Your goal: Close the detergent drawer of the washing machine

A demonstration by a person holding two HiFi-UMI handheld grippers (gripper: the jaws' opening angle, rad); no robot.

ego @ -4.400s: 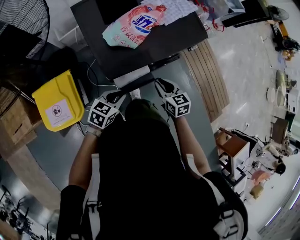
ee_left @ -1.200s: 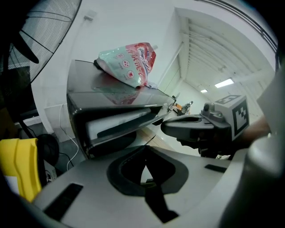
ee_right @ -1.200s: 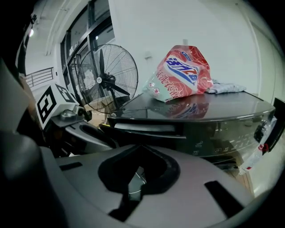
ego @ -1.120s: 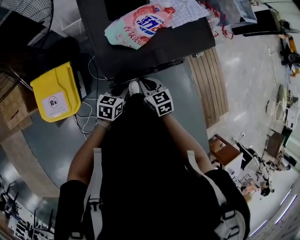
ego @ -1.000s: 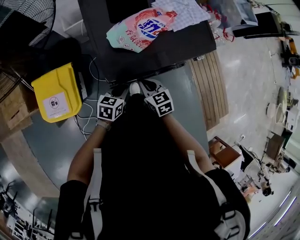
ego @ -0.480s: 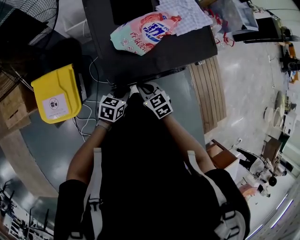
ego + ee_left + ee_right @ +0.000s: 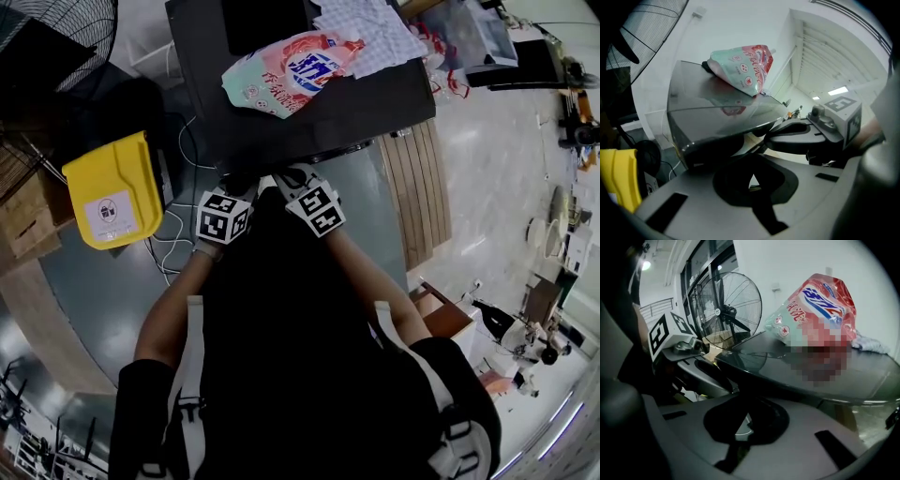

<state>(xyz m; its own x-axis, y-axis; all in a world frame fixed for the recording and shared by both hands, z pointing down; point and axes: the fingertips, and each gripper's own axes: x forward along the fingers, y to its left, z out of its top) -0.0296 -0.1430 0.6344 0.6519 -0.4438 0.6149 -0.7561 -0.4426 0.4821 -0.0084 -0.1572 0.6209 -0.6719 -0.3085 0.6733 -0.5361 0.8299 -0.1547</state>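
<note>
The washing machine's dark top [image 7: 309, 108] fills the upper middle of the head view, with a pink and green detergent bag [image 7: 291, 70] lying on it. No pale drawer sticks out from its front edge [image 7: 309, 155]; the drawer front itself is hidden. My left gripper [image 7: 242, 186] and right gripper [image 7: 286, 178] sit side by side, tips at that edge, both shut with nothing between the jaws. The left gripper view shows its shut jaws [image 7: 754, 161] under the machine's top [image 7: 717, 112], beside the right gripper [image 7: 797, 136]. In the right gripper view the bag [image 7: 815, 305] lies above its shut jaws [image 7: 740, 427].
A yellow bin [image 7: 112, 192] stands on the floor at the left, with cables [image 7: 173, 239] beside it. A standing fan [image 7: 47, 37] is at the far left. A wooden slatted panel [image 7: 422, 187] lies to the machine's right. A checked cloth [image 7: 370, 23] lies on the machine's top.
A few seconds ago a pale drawer strip stuck out and the grippers were apart, further back. Now the strip is gone and both grippers meet at the edge. The right gripper has rolled slightly.
</note>
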